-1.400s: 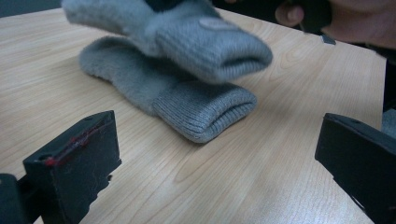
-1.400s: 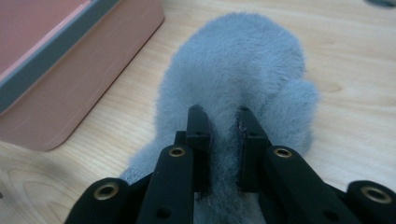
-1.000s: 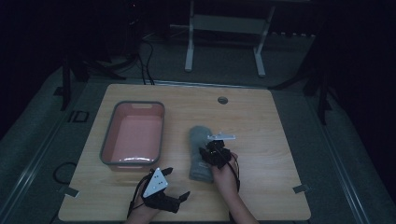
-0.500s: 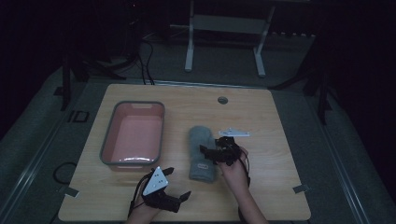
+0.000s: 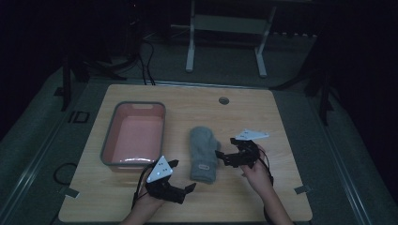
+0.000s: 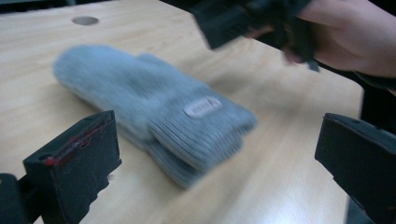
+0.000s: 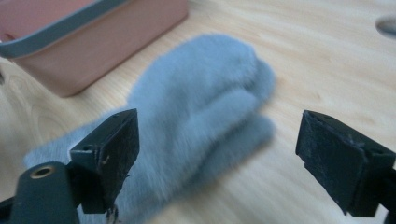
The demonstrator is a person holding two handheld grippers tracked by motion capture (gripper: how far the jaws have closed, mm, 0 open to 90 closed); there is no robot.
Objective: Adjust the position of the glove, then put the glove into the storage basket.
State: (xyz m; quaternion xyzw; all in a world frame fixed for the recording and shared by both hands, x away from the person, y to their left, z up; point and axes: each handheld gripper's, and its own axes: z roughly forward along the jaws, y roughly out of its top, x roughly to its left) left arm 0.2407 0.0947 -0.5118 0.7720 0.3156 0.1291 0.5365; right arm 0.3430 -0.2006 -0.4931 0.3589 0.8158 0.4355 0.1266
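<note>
A pair of grey mittens (image 5: 204,152) lies stacked on the wooden table (image 5: 281,122), cuff toward me with a small label on it. In the left gripper view the mittens (image 6: 154,102) lie just ahead of my left gripper (image 6: 215,158), whose jaws stand wide apart. That left gripper (image 5: 184,176) hovers near the table's front edge, left of the cuff. My right gripper (image 5: 225,146) is just right of the mittens and points at them. Its jaws have just been opening, and nothing is between them. In the right gripper view the mittens (image 7: 201,107) lie beyond the right gripper (image 7: 224,154).
A pink bin with a grey rim (image 5: 109,140) stands left of the mittens; a corner of the bin (image 7: 70,28) is in the right gripper view. A round cable hole (image 5: 224,100) sits at the table's far side. A metal stand (image 5: 225,28) is on the floor behind.
The right gripper has let go of the mittens, opened, and drawn away to the right. The left gripper has lifted slightly. The mittens stay where they were.
</note>
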